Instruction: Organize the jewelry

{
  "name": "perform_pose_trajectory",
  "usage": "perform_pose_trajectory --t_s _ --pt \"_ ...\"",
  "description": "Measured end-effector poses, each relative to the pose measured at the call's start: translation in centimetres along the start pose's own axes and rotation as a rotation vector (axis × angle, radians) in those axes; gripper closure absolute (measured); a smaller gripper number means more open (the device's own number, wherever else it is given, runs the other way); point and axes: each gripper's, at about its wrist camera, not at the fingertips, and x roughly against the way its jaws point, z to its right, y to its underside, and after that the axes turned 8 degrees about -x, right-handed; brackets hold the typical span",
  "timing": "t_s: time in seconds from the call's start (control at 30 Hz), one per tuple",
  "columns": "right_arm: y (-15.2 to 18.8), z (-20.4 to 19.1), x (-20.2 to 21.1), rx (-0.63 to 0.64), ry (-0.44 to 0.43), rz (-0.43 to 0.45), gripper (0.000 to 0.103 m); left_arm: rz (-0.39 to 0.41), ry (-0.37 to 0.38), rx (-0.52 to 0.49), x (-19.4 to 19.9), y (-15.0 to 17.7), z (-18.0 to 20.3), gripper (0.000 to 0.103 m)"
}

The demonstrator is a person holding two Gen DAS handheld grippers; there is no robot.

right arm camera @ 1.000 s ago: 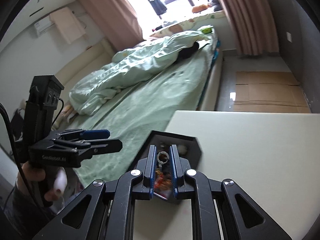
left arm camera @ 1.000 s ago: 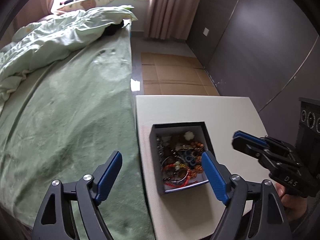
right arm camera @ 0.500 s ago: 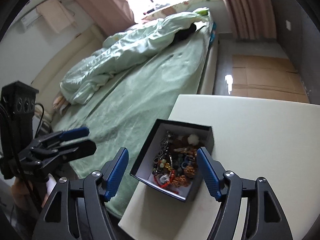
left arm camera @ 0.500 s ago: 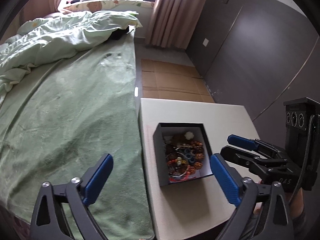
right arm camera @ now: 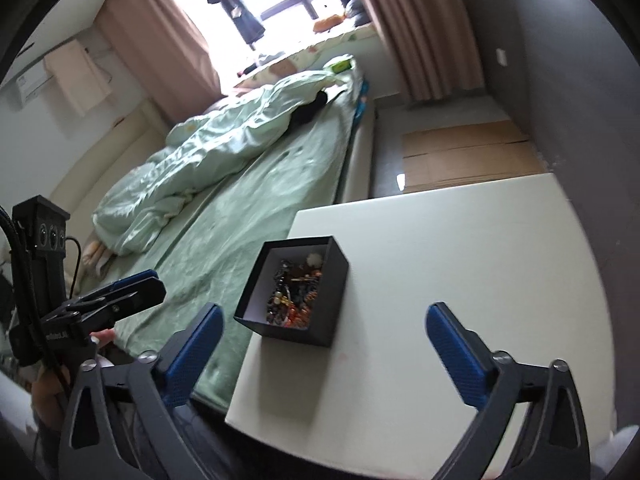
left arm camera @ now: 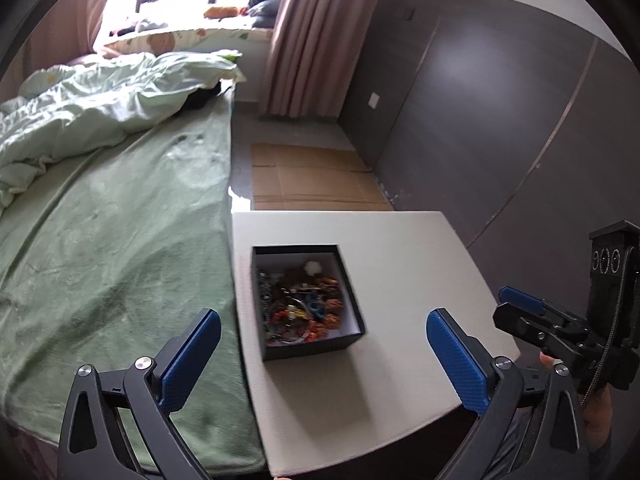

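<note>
Both the left gripper [left arm camera: 320, 354] and right gripper [right arm camera: 320, 344] hover spread wide and empty short of the black square cardboard box [left arm camera: 306, 300] of tangled beaded jewelry [left arm camera: 300, 306] ahead, where grabbing one piece risks dragging others out

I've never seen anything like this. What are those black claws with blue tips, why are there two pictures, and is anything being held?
No robot here: a person holds a two-finger gripper in each hand, each carrying a fisheye camera that looks along its fingers. One picture comes from the left gripper, the other from the right gripper; each also glimpses the other at its edge. Both are open and hold nothing. On the white table beside the green bed sits an open black box full of tangled jewelry.
</note>
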Motion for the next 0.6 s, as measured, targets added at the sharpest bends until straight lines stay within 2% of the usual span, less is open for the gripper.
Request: perform_pose_trajectory --t_s 0.23,0.6 --pt "2.7 1.1 4.9 -0.024 0.047 0.073 0.0 0.023 0.01 -0.048 1.7 1.7 3.7 0.0" --pt "6.0 1.7 11.7 -0.04 0.094 0.126 0.0 0.08 -0.008 -0.085 6.3 4.6 8.1 0.0"
